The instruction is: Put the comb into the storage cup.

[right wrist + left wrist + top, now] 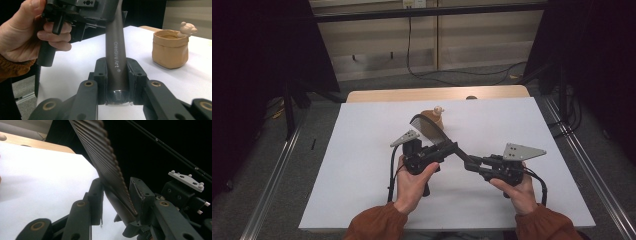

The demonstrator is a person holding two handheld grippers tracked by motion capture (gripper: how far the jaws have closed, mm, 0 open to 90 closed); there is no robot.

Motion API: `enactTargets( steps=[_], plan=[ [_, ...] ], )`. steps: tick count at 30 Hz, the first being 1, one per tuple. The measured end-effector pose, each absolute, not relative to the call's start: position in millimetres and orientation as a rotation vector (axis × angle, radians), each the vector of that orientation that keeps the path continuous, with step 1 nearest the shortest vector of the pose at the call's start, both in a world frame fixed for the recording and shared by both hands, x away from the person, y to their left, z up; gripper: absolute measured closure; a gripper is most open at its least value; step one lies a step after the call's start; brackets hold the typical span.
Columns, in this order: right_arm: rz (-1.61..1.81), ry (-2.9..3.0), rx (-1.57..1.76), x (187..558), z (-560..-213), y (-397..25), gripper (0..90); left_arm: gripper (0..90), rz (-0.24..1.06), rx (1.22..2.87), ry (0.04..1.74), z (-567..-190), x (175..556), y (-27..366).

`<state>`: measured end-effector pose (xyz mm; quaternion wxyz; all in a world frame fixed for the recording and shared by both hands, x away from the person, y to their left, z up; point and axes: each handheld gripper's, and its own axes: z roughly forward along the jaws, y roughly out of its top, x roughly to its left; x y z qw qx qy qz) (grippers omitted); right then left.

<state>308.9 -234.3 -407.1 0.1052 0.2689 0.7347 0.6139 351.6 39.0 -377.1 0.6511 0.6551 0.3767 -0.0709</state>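
Much of the comb is hard to read: in the high view it is a dark curved strip whose lower end is lost among the two grippers, and in the left gripper view its toothed edge runs out past the top of the frame. The right gripper view shows its handle, printed "Creative Art", with the far end hidden behind the other tool.

The left gripper has its jaws closed on the toothed part of the comb. The right gripper is clamped on the handle end. The comb hangs above the middle of the white sheet, lifted off it.

At 12 o'clock from the comb stands a tan pot with a small bear figure on its rim; its contents cannot be made out.
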Motion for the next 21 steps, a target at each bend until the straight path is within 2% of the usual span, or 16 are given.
enactTargets(
  steps=[8,21],
  plan=[
    [1.769,2.183,0.784,309.8,-408.0,-229.9,72.5,70.6,-0.223,1.448,0.841,-379.1,357.3,40.0],
    [1.736,2.194,0.777,312.3,-408.7,-226.1,72.2,72.3,-0.260,1.437,0.851,-381.3,360.5,42.4]
  ],
)
